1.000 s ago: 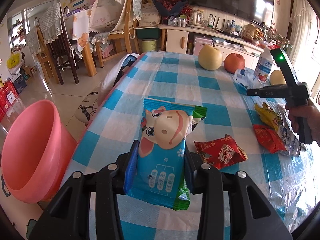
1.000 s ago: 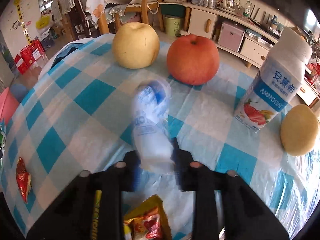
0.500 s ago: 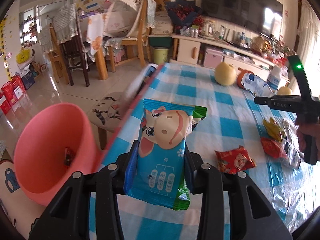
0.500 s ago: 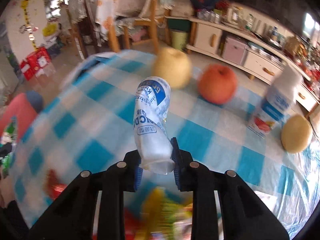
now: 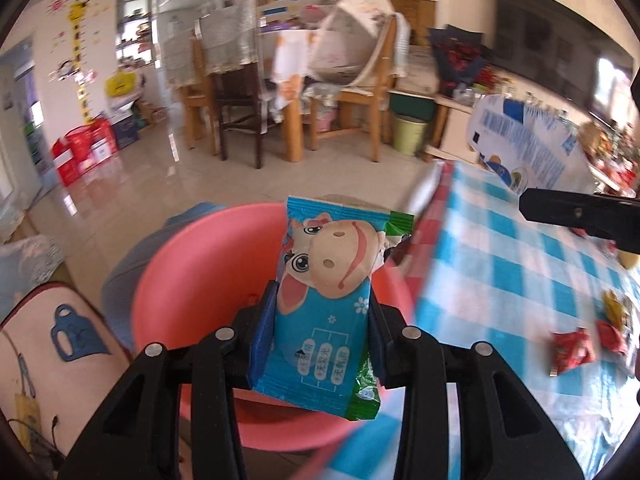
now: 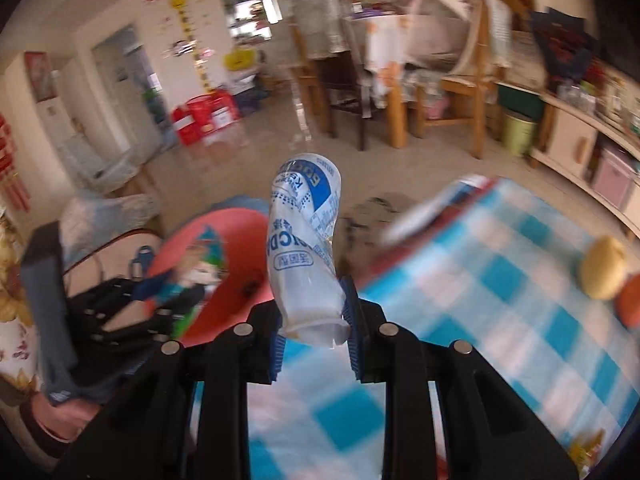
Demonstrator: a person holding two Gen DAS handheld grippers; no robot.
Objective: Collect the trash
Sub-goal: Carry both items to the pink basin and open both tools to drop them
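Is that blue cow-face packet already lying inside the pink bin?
No, the cow-face packet is clamped between the left gripper fingers, held above the pink bin.

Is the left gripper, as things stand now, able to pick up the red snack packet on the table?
Probably not yet. The left gripper is already shut on a blue cartoon wrapper above the pink bin, so its jaws are full; the red packet lies off to its right.

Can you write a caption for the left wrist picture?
Left gripper holds a blue cow wrapper over the pink bin, beside the checked table.
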